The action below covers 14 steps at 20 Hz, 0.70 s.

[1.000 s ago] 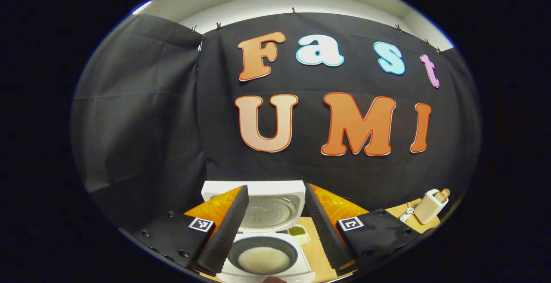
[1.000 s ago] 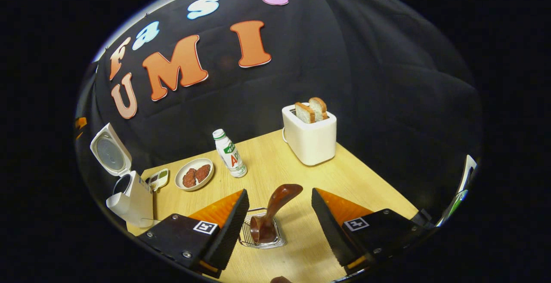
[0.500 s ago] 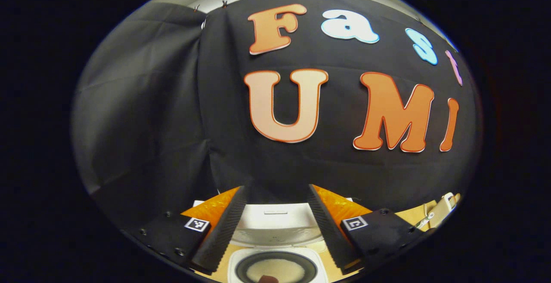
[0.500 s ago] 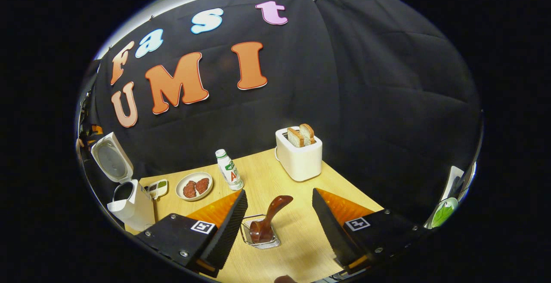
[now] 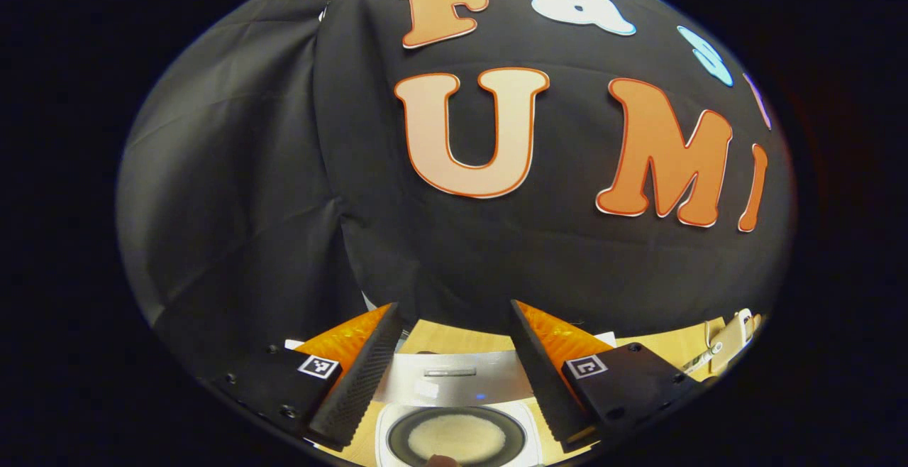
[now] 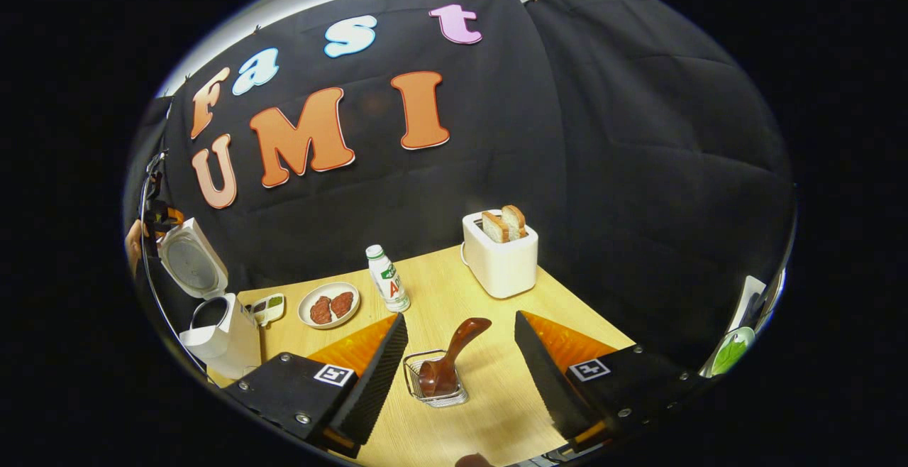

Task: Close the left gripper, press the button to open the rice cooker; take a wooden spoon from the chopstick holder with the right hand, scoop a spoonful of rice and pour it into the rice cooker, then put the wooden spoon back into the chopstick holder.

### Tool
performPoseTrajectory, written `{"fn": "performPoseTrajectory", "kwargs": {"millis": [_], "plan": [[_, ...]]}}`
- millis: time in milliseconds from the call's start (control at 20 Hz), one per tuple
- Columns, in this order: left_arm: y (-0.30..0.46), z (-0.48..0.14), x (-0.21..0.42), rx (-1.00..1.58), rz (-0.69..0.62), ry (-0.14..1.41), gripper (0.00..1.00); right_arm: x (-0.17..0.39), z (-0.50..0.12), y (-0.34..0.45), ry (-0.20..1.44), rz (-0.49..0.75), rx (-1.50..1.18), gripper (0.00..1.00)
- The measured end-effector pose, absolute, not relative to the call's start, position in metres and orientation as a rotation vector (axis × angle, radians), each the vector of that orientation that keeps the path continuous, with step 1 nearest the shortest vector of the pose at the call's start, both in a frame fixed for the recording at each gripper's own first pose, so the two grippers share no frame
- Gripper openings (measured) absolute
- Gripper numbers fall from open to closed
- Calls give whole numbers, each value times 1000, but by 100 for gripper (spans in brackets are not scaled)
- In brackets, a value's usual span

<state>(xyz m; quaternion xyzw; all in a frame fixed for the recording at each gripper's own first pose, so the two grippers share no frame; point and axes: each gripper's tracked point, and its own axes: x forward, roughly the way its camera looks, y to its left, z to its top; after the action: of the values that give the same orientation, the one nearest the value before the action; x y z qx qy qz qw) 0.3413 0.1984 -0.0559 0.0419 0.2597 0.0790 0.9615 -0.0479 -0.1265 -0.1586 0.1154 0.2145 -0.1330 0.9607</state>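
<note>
— Rice cooker (image 6: 213, 325) at table's (image 6: 489, 410) left end, lid up, rice inside; wooden spoon (image 6: 450, 357) back in chopstick holder (image 6: 434, 380).

— Right gripper (image 6: 460, 364) released, drawn back since; left gripper (image 5: 450, 364) also spread, nearer the lid. Task looks done.

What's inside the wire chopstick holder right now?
The wooden spoon stands in the chopstick holder, bowl end down, handle leaning up and out. The holder's floor beneath the bowl is covered, so anything else there can't be seen.
</note>
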Motion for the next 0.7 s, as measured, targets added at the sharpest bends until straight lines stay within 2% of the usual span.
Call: {"fn": "performPoseTrajectory", "kwargs": {"millis": [300,450,700], "plan": [[186,-82,278,29,150,733,100,-37,-158,-117,429,-193,246,95],[186,-117,237,-1,162,870,100,-32,-158,-113,423,-158,245,95],[184,-158,187,-23,161,1001,100,-31,-165,-108,441,-116,251,95]]}}
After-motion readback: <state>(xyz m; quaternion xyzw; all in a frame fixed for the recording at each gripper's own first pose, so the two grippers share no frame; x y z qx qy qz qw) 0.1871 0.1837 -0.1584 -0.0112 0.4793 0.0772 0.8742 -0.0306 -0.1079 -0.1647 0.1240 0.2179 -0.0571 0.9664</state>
